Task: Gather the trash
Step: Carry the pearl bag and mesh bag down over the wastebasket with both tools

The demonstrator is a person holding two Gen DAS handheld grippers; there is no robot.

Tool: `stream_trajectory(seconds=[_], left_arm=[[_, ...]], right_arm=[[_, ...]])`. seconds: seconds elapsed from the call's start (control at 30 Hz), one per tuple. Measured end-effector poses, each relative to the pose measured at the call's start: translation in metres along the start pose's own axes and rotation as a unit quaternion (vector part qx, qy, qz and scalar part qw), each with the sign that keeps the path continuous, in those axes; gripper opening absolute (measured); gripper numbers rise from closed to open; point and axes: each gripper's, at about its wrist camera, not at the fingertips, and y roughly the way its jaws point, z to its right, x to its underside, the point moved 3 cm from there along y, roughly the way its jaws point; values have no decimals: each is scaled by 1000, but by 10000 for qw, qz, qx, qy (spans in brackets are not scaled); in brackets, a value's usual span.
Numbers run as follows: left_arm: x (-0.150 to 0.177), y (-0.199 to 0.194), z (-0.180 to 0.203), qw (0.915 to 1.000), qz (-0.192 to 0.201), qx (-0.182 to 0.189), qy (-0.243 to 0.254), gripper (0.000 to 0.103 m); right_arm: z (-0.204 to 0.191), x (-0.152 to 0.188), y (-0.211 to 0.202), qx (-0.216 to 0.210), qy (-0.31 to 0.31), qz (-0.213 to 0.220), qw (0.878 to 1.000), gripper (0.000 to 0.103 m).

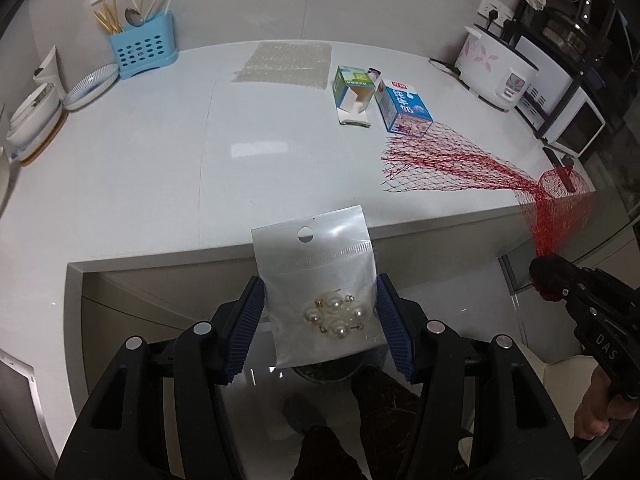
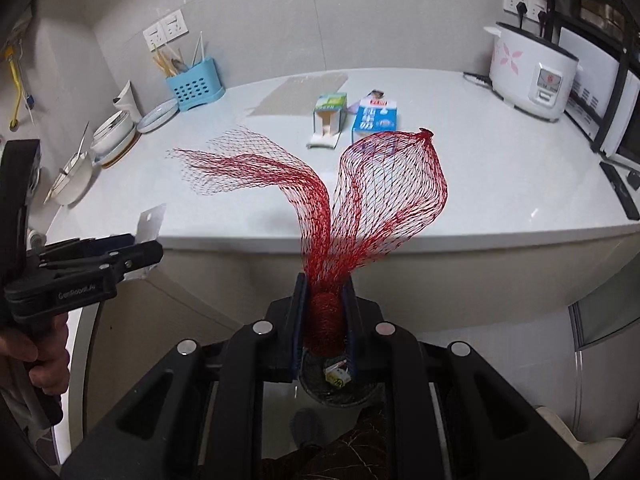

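My left gripper is shut on a clear plastic pouch with pearl beads inside, held in front of the counter edge above a dark trash bin. It also shows in the right wrist view. My right gripper is shut on a red mesh net bag, bunched between the pads and fanning out above them, over the bin. The net also shows in the left wrist view. On the counter lie a green carton, a blue carton and a bubble-wrap sheet.
White counter with a blue utensil holder and stacked bowls at the left. A rice cooker and a microwave stand at the right. A remote lies near the right edge.
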Motion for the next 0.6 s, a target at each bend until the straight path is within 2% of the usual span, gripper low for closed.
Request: stream_trajectory(seconds=[0.1,0.33,0.6], left_arm=[[9,13,0,9999,-53,81,27,56],[36,50,5,9995,-277,-25,130,56],[80,115,6,9980,-631,-55,-18,56]], right_arm=[[0,16,7,-35,-111,-93,9999,15],[7,52,37,-294,-251,-524,9979,15],[30,87,102,-355,-364,-1117,9924,15]])
